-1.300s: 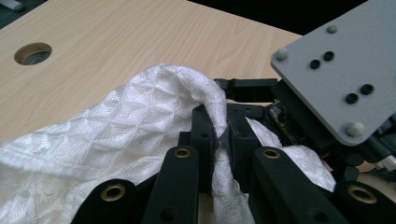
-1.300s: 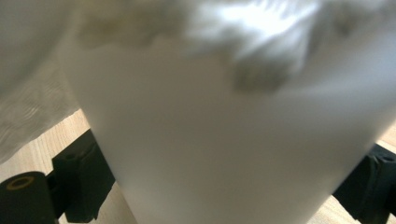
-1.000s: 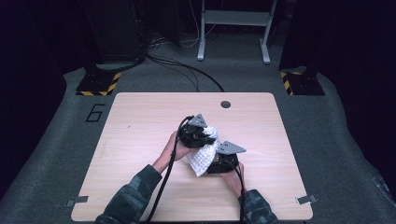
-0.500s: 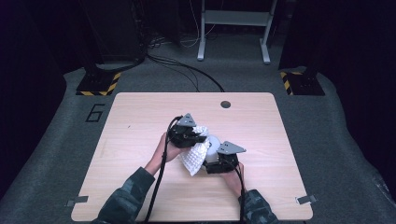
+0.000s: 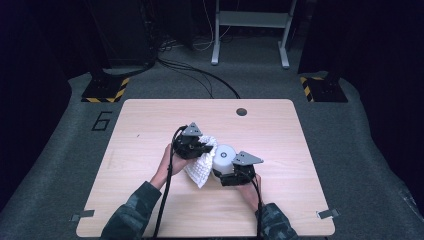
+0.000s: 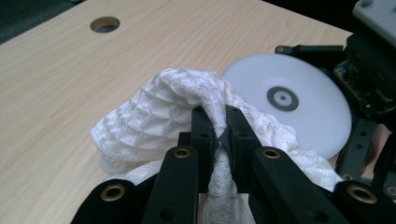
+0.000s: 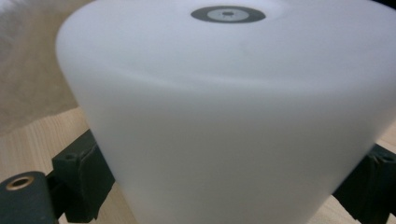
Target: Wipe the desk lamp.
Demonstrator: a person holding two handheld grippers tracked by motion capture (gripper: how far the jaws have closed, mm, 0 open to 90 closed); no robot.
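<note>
Left gripper view: my left gripper (image 6: 219,135) pinches a fold of the white cloth (image 6: 154,112) against the white cylinder (image 6: 299,102) at two o'clock, which my right gripper (image 5: 234,172) clamps mid-table, probably steadying it for wiping.
</note>
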